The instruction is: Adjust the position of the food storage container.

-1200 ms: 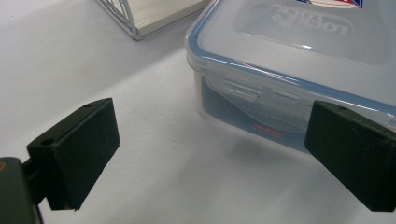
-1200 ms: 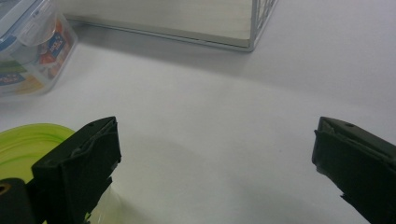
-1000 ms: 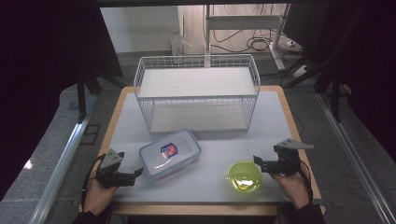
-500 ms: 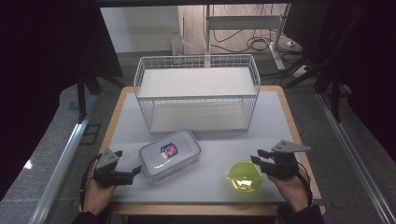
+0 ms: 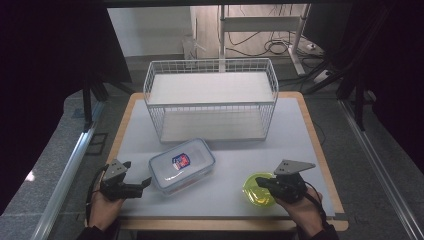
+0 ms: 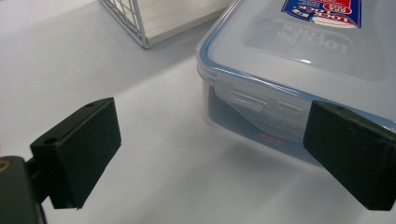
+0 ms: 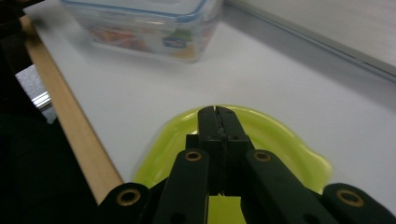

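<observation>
Under the closed right hand-held gripper (image 7: 218,112), gripping nothing, sits a translucent yellow-green bowl (image 7: 275,140).

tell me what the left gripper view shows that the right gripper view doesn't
Left gripper view: left tongs open, aimed at a lid latch, plus a wire basket corner. Right gripper view: right tongs just closed above a green bowl, nothing visibly between them, and the table's wooden edge. Both: the clear lidded box on the white table.

On the table (image 5: 300,125), the wire rack (image 5: 210,97) stands behind the lidded box (image 5: 181,164), bowl (image 5: 255,192) at right
</observation>
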`<state>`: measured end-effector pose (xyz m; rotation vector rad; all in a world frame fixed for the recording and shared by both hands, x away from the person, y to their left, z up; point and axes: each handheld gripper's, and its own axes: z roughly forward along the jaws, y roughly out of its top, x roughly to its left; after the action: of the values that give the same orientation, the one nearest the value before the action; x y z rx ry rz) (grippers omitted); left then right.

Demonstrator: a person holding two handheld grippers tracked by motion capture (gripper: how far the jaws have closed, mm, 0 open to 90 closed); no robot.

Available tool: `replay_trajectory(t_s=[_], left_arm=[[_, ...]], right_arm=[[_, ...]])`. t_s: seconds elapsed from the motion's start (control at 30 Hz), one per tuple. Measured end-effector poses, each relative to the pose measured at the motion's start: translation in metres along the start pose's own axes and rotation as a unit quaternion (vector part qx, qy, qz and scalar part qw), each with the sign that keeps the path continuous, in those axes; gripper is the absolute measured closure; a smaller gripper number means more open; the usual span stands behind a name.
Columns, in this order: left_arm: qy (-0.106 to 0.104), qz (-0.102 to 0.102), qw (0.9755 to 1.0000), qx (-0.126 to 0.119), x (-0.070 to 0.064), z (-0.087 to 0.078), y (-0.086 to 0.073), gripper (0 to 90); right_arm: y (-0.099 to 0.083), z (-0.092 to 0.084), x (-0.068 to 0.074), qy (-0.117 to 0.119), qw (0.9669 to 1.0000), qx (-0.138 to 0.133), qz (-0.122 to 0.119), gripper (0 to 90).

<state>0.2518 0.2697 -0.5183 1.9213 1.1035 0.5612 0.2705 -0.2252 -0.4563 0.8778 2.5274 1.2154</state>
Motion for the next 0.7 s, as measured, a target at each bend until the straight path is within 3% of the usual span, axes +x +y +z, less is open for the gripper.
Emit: replay_trajectory(t_s=[0.37, 0.7], left_arm=[[0.000, -0.001, 1.0000, -0.002, 0.000, -0.001, 0.000, 4.1], [0.000, -0.002, 1.0000, 0.002, 0.000, 0.000, 0.000, 4.3]], right_arm=[[-0.001, 0.005, 0.025, 0.033, 0.9987, 0.015, -0.036, 90.0], [-0.008, 0.009, 0.032, 0.056, 0.9971, 0.034, -0.038, 90.0]])
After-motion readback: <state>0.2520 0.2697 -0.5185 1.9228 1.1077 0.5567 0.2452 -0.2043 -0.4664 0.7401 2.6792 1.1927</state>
